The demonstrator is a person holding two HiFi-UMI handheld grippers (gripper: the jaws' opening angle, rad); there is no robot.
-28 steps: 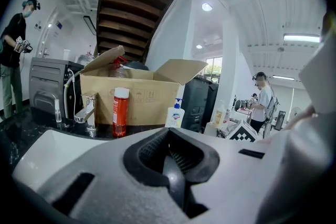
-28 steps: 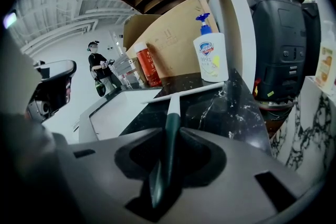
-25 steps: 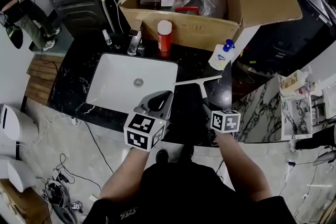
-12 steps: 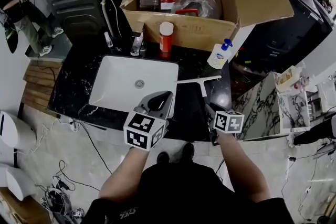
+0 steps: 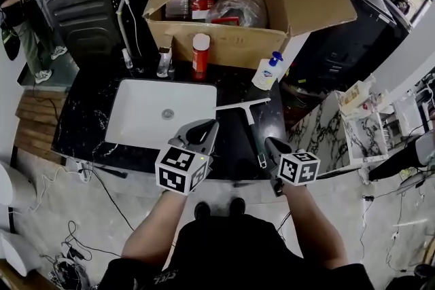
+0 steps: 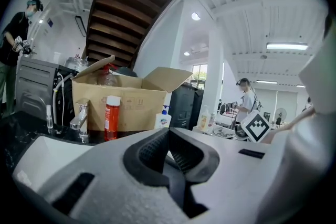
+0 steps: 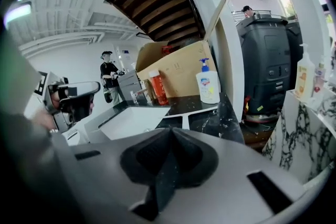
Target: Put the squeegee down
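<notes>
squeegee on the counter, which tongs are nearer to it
Right. The right tongs, closing empty, are at the handle end of the squeegee; the left tongs are further off to its left, by the sink.

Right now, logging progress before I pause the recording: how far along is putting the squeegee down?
Done: the squeegee lies flat on the black counter right of the sink, held by neither gripper. In hand: nothing. The right gripper is closing its jaws with nothing between them, and the left gripper is shut and empty. Left: nothing that I can see.
</notes>
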